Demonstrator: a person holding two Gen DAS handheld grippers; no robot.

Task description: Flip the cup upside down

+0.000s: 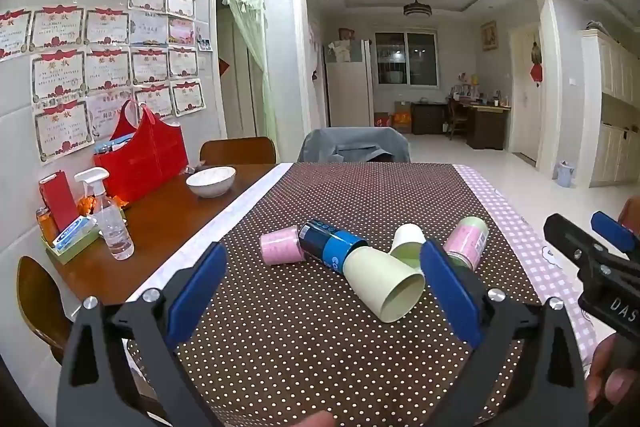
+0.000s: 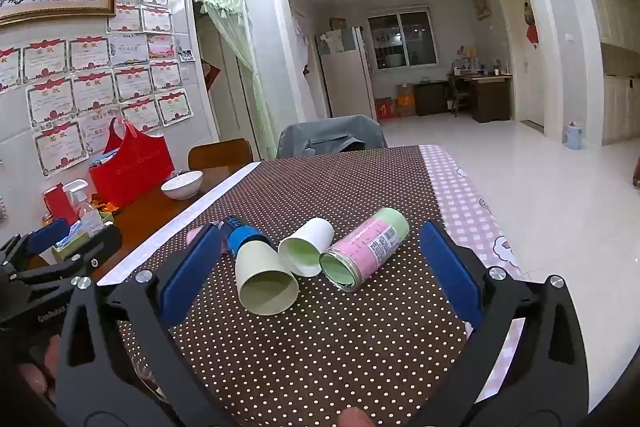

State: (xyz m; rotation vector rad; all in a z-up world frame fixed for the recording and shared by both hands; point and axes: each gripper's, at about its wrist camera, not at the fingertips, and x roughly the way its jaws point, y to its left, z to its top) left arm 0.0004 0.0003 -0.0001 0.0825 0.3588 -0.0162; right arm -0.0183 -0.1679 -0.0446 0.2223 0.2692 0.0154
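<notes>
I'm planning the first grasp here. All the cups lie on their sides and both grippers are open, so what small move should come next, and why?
Probably ease the left gripper forward and down around the nearest pale green cup. It lies on its side on the dotted cloth, mouth toward the camera, almost between the open jaws. The right gripper also hangs open, holding nothing.

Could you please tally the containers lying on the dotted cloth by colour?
Pale green cups: 2, the near cup and the far cup
Pink cup: 1, the pink cup
Blue can: 1, the blue can
Pink-and-green jar: 1, the jar
Total: 5, all on their sides on the dotted cloth
</notes>
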